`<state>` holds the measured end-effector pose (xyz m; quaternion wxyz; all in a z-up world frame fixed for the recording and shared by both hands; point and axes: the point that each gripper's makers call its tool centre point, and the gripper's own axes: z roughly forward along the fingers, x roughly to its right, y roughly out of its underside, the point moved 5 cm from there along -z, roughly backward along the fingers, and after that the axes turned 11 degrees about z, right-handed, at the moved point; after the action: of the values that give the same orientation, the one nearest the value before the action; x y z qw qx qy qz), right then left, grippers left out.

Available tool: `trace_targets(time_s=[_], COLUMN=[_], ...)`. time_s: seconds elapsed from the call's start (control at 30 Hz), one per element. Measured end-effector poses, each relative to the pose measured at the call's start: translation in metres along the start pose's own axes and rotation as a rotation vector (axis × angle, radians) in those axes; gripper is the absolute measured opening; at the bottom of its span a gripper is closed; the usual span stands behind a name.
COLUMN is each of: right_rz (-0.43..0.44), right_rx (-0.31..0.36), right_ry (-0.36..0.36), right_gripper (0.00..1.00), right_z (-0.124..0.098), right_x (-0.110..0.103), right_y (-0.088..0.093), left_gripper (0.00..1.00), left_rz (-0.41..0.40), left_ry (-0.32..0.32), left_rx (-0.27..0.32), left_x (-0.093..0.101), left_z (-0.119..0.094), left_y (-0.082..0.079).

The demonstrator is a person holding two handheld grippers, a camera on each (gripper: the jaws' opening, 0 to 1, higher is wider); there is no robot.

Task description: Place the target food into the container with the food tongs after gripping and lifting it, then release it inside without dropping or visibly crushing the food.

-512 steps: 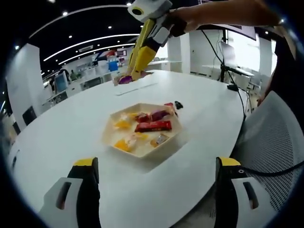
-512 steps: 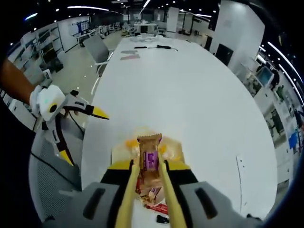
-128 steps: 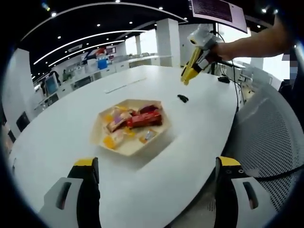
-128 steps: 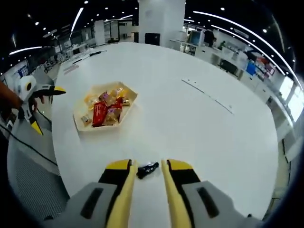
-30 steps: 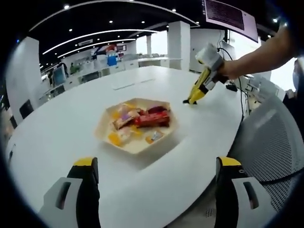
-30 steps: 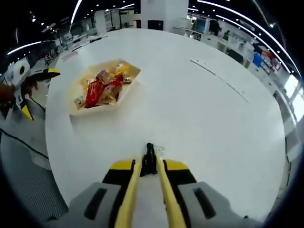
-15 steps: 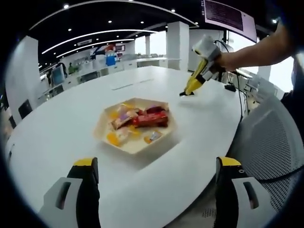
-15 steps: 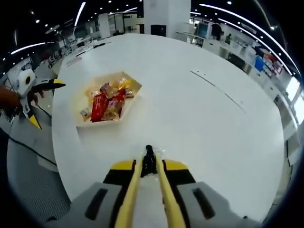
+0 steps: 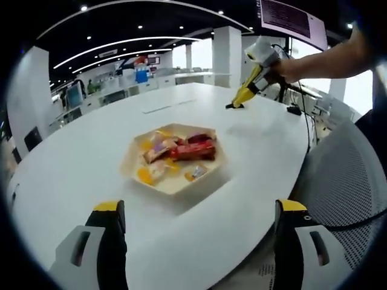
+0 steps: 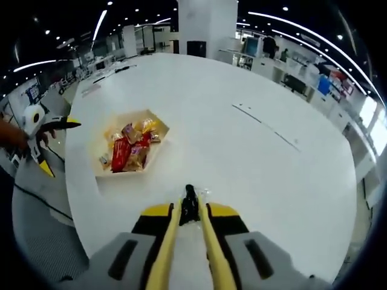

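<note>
Right gripper view: the right gripper, whose yellow tong-like jaws are clenched on a small dark wrapped sweet, holds it up above the white table, well apart from the shallow hexagonal tray it is meant for. The sweet is pinched only at the very tips of the jaws and pokes out past them, so the likeliest failure from here, as I judge it, is a slip during the carry across the table: a jolt or a slackened squeeze would let it fall short of the tray. Pressing harder to guard against that could deform the wrapper or what is inside. In the left gripper view, the left gripper hangs released, its jaws wide apart, low over the table edge and near the tray, holding nothing; the right gripper appears there, raised beyond the tray with the sweet at its tip. The tray already holds a heap of wrapped snacks: a long red bar, several yellow and orange sweets and other wrappers I cannot identify. With the tray that full, a release onto the pile could let the sweet roll over the low rim.
</note>
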<state>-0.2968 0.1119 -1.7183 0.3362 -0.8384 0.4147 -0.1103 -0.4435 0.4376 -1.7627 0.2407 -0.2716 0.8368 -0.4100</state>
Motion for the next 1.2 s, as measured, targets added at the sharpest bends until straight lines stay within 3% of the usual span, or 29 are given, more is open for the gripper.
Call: trace_targets(time_s=[0.43,1.2], right_rz=[-0.042,-0.116], right_rx=[0.034,0.112], right_ry=[-0.039,-0.184], right_gripper=[0.20,0.21], right_z=[0.007,0.042], right_x=[-0.023,-0.120], right_y=[-0.025,-0.092], left_gripper=[1.00,1.00], left_rz=[-0.004,0.026], left_ry=[0.002,-0.014], left_rx=[0.001,0.007], left_x=[0.000,-0.001], left_z=[0.000,-0.001], left_y=[0.000,-0.002])
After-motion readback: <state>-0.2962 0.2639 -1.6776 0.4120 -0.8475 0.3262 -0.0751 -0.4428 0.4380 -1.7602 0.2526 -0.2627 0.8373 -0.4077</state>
